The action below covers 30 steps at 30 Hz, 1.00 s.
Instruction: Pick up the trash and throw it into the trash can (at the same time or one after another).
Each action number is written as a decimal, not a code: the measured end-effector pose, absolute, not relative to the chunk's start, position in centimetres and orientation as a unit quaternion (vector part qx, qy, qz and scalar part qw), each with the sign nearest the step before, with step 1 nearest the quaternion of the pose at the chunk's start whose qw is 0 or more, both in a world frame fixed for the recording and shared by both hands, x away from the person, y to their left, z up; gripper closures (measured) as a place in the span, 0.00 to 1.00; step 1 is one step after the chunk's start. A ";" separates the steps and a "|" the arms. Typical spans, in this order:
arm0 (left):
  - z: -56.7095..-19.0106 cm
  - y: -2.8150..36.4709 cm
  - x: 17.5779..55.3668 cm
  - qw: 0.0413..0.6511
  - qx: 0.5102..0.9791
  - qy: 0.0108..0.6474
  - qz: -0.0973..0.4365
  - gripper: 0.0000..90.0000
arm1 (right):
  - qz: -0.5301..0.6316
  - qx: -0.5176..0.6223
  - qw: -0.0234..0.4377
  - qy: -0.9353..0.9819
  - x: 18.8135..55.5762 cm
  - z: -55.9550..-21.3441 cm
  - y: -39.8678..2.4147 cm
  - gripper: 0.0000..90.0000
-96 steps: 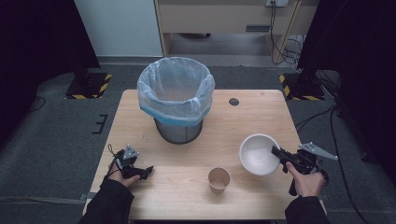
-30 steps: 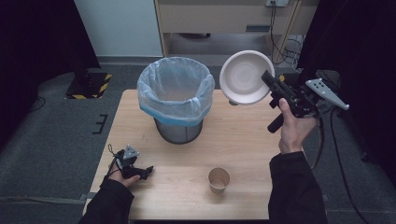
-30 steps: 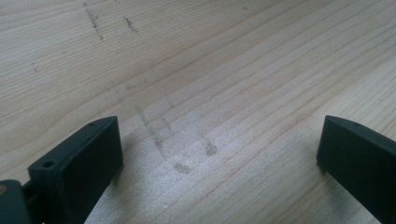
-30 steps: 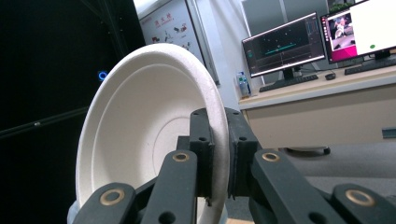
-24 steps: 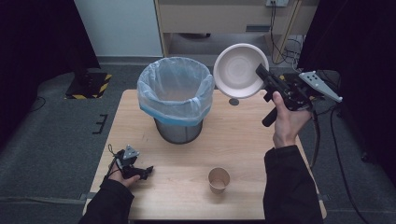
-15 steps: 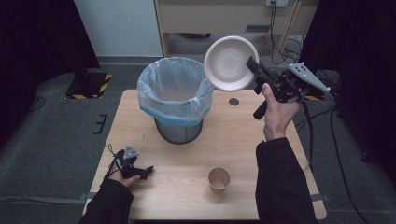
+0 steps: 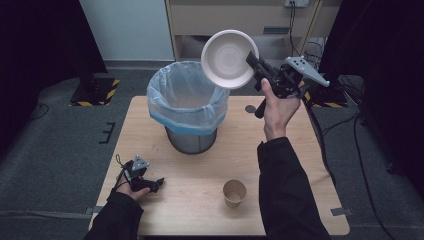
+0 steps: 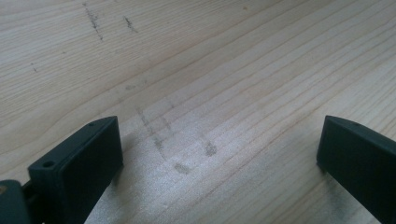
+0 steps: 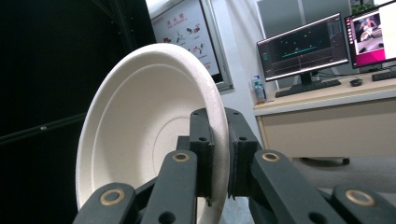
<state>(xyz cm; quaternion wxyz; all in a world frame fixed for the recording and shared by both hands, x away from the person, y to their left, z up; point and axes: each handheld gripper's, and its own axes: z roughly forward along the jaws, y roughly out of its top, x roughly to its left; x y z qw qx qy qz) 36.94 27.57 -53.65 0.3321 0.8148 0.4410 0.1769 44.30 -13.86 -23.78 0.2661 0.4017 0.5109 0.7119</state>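
Pale wooden table (image 7: 300, 165) sits on grey carpet, monitors on a desk beyond. Since half a second ago my right gripper (image 7: 254, 62), jaws pinched on the white bowl's (image 7: 229, 58) rim, has swung it left, over the edge of the bag-lined bin (image 7: 187, 107). My left gripper (image 7: 156, 184) rests wide open and empty near the table's front-left; the paper cup (image 7: 234, 192) hasn't moved.

right gripper (image 7: 254, 61) raised, jaws clamped; left gripper (image 7: 150, 184) low, jaws apart
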 end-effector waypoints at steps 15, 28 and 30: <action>-53.6 27.6 37.0 0.332 0.815 0.441 0.176 0.00 | 0.705 0.406 0.265 0.519 46.8 -24.3 -11.1 0.93; -53.6 27.6 37.0 0.332 0.815 0.440 0.176 0.00 | 0.691 0.416 0.253 0.534 49.1 -26.2 -8.0 0.93; -53.6 27.6 37.0 0.332 0.815 0.440 0.176 0.00 | 0.690 0.418 0.250 0.536 49.4 -26.7 -7.4 0.93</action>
